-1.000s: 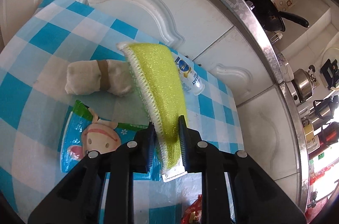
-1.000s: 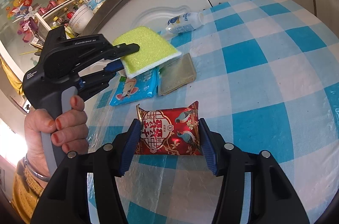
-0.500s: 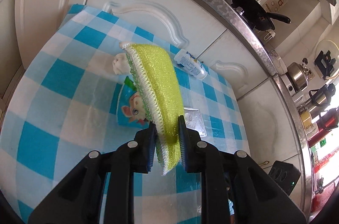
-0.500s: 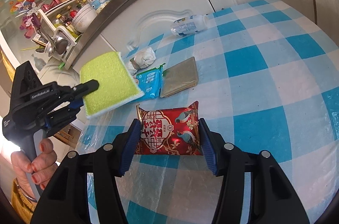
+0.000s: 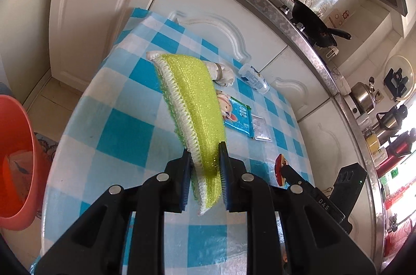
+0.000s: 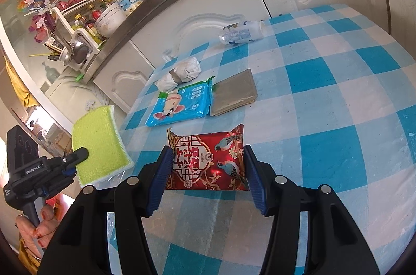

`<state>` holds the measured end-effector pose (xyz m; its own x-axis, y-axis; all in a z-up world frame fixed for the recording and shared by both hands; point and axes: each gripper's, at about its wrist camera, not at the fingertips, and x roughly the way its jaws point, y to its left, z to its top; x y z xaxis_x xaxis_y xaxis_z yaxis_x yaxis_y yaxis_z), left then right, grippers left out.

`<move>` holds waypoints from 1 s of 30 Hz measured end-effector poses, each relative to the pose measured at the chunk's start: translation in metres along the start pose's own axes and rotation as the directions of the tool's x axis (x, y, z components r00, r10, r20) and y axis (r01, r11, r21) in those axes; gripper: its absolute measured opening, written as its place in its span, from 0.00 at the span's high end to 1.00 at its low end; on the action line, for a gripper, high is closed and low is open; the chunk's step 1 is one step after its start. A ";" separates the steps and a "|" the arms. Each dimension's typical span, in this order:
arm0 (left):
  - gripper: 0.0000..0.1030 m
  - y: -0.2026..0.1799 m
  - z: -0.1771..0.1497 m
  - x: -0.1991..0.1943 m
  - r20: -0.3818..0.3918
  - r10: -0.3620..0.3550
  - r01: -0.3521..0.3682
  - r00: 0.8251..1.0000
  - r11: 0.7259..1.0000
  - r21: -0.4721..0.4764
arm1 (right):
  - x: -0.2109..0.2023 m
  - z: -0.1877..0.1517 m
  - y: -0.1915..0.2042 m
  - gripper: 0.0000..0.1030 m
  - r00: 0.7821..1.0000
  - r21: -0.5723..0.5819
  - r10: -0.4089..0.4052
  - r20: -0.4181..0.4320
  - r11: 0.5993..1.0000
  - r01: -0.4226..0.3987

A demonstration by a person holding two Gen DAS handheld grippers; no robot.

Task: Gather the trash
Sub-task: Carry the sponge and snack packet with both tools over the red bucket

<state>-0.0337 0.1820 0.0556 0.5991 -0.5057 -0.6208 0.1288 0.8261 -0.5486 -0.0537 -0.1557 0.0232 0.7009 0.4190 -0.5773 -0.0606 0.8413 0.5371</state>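
1. The left claw (image 5: 204,165) is pinching a green sponge (image 5: 192,106) by one end, holding it up in the air above the edge of the surface (image 5: 124,124).
2. The right claw (image 6: 206,171) is sitting wide around a red snack bag (image 6: 208,160) that is lying flat on the surface; its two sides are just beside the bag, not squeezing it yet.
3. A blue wipes pack (image 6: 182,103), a flat grey packet (image 6: 234,93), a white wad of paper (image 6: 182,74) and a little bottle (image 6: 241,33) are lying farther back, waiting.
4. An orange bucket (image 5: 15,158) is standing on the floor, to the left.
5. The step looks like carrying the sponge to the bucket. Next, the left claw needs to get over the bucket and let go.
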 end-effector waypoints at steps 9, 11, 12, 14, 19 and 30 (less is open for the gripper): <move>0.79 0.046 -0.009 -0.047 0.038 0.013 -0.011 0.999 0.998 -0.061 | 0.003 -0.004 0.032 0.46 0.997 0.007 0.068 -0.026 0.998 -0.068; 0.79 0.060 -0.011 -0.059 0.052 0.027 -0.023 0.998 0.997 -0.078 | 0.006 -0.007 0.045 0.46 0.995 0.000 0.086 -0.042 0.996 -0.086; 0.79 0.067 -0.011 -0.065 0.061 0.036 -0.031 0.998 0.996 -0.085 | 0.008 -0.009 0.052 0.46 0.994 -0.007 0.095 -0.051 0.995 -0.095; 0.79 0.081 -0.012 -0.078 0.081 0.056 -0.048 0.995 0.994 -0.100 | 0.011 -0.013 0.068 0.46 0.991 -0.022 0.113 -0.072 0.993 -0.115; 0.79 0.116 -0.017 -0.110 0.137 0.138 -0.121 0.981 0.985 -0.123 | 0.024 -0.026 0.115 0.46 0.977 -0.074 0.161 -0.141 0.982 -0.173; 0.79 0.193 -0.028 -0.146 0.168 0.243 -0.195 0.955 0.946 -0.260 | 0.066 -0.065 0.243 0.46 0.924 -0.270 0.204 -0.324 0.916 -0.297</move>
<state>-0.1188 0.4088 0.0245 0.7361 -0.2404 -0.6328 -0.2006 0.8154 -0.5431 -0.0680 0.0982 0.0757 0.4045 0.6692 -0.6234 -0.4552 0.7385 0.4974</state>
